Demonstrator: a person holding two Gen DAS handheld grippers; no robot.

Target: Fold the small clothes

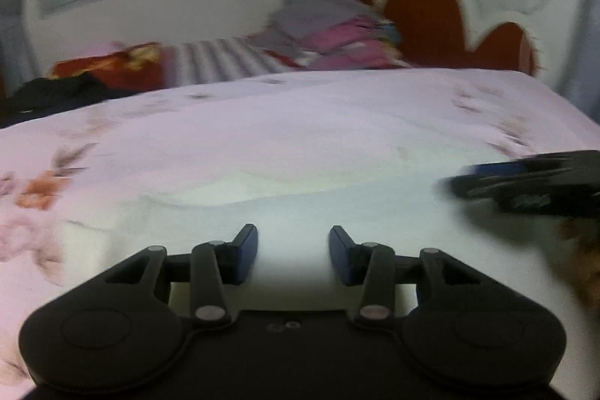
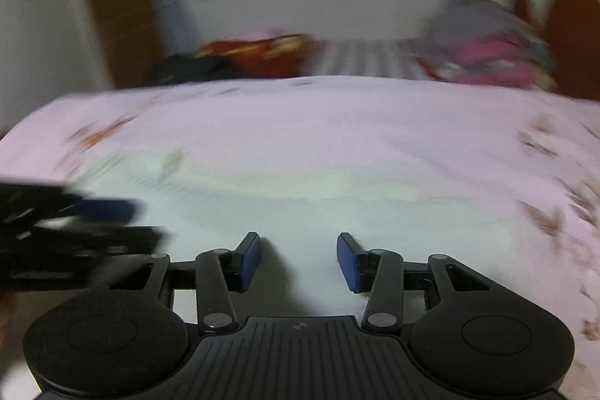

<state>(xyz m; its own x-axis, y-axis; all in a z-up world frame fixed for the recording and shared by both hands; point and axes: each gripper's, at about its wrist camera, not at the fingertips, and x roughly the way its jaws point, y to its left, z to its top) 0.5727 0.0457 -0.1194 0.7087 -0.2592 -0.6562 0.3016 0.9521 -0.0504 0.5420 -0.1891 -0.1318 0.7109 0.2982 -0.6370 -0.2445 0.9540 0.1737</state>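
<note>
Left gripper (image 1: 293, 252) open, empty, over white cloth (image 1: 300, 182); right gripper (image 2: 298, 259) open, empty; pile (image 1: 337, 32) at 1 o'clock.

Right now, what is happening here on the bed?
A person holds two grippers over a white garment spread flat on a pink floral bedsheet. The left gripper and the right gripper are both open, with nothing between their fingers, low above the cloth's near part. The pictures are blurred, so both seem to be in motion. A pile of other clothes lies at the far end by the headboard. No fold can be made out.
</note>
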